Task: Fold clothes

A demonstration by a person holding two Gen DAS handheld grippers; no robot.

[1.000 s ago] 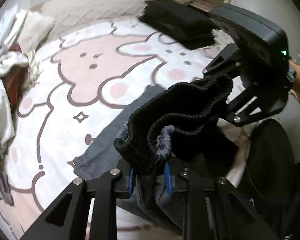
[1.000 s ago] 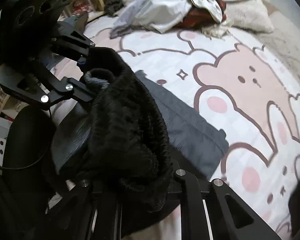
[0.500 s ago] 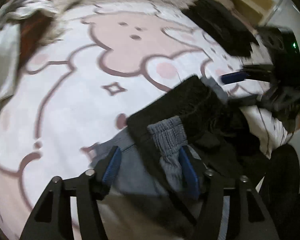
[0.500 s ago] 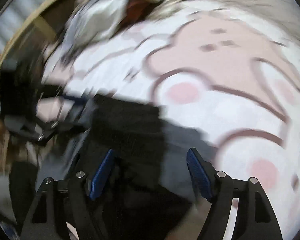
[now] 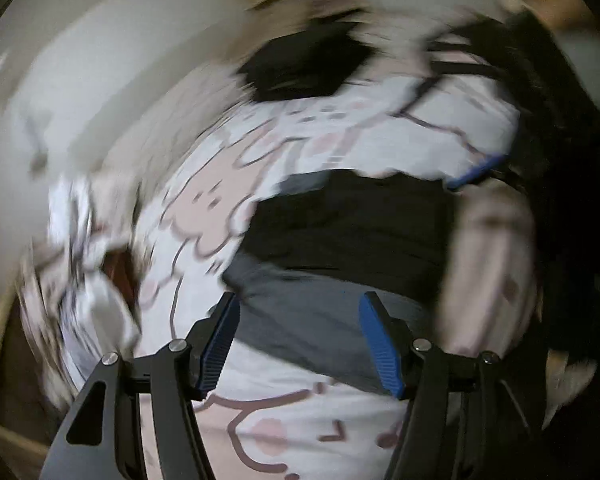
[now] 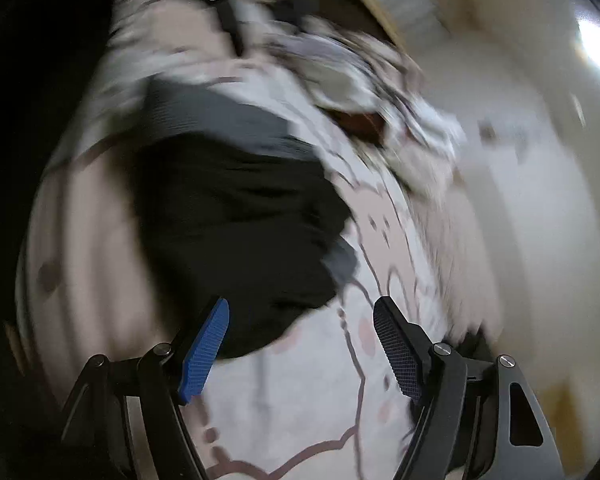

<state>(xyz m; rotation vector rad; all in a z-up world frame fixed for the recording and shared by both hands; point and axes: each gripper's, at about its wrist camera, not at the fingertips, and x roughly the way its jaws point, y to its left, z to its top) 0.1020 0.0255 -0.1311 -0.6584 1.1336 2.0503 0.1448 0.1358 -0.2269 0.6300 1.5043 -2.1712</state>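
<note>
Both views are blurred by motion. A black knit garment (image 5: 352, 228) (image 6: 236, 216) lies flat on the bed, on top of a grey garment (image 5: 304, 316) (image 6: 216, 116) whose edges stick out from under it. My left gripper (image 5: 300, 304) is open above the grey edge, with nothing between its blue pads. In the right wrist view my right gripper (image 6: 302, 308) is open too, near the black garment's lower corner and holding nothing. The right gripper's blue pad (image 5: 478, 170) shows at the black garment's far side in the left wrist view.
The bed carries a white sheet with pink cartoon animals (image 5: 204, 208) (image 6: 300, 400). A folded black stack (image 5: 300, 64) sits at the far end. A heap of loose clothes (image 5: 84, 240) (image 6: 380, 92) lies along one side, by a pale wall (image 6: 500, 160).
A second ago both grippers were shut on the bunched black and grey garments, held up. They have since let go, the clothes lie flat on the bed, and both grippers have pulled back and swung.
</note>
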